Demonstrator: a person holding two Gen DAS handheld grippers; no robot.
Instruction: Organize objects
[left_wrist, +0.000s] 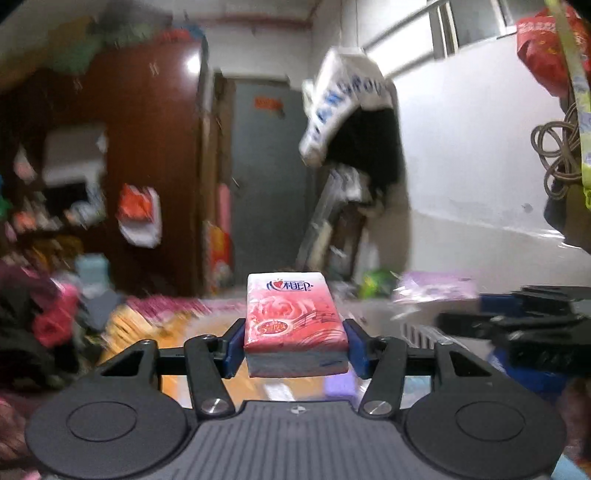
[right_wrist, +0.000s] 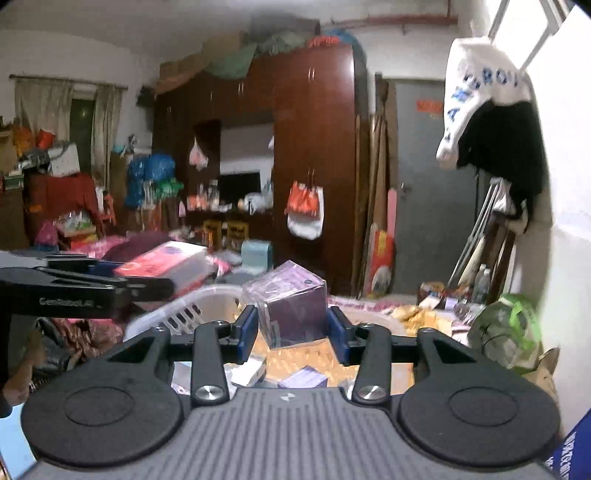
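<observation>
Red-and-white tissue pack (left_wrist: 296, 320) sits clamped in the left hand-held gripper (left_wrist: 295, 345), the purple wrapped box (right_wrist: 291, 308) in the right hand-held gripper (right_wrist: 291, 334) — lower both level into the white slatted basket (right_wrist: 192, 308), unclench late.

bed, orange cover (right_wrist: 295, 360) | on it: white basket (right_wrist: 184, 310), purple packs (right_wrist: 303, 378)

We count two grippers, left (left_wrist: 295, 341) and right (right_wrist: 291, 328), one red tissue pack (left_wrist: 295, 321), one purple pack (right_wrist: 291, 308), one white basket (right_wrist: 192, 308), and perhaps two or three small purple packs (right_wrist: 303, 378) lying below, blurred.
</observation>
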